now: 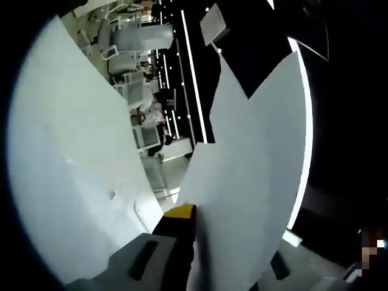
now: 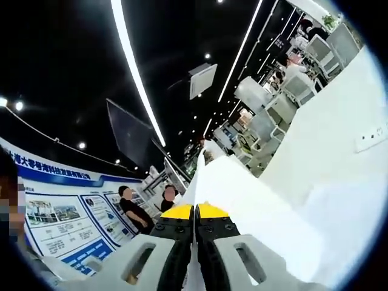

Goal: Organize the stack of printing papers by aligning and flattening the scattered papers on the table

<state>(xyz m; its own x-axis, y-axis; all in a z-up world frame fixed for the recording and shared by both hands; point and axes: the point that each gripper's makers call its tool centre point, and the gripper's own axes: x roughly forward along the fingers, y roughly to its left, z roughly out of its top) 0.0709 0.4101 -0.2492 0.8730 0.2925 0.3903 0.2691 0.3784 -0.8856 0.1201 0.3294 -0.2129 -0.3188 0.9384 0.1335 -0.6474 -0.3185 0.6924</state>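
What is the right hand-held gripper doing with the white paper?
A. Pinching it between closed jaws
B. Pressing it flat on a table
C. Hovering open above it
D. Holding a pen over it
A: in the right gripper view the hand-held gripper has its yellow-tipped jaws closed on the paper, which rises edge-on between them.

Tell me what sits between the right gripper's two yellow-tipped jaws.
In the right gripper view, the right gripper has its jaws pressed onto the edge of the white papers, which run up and away from the tips. Nothing else sits between them.
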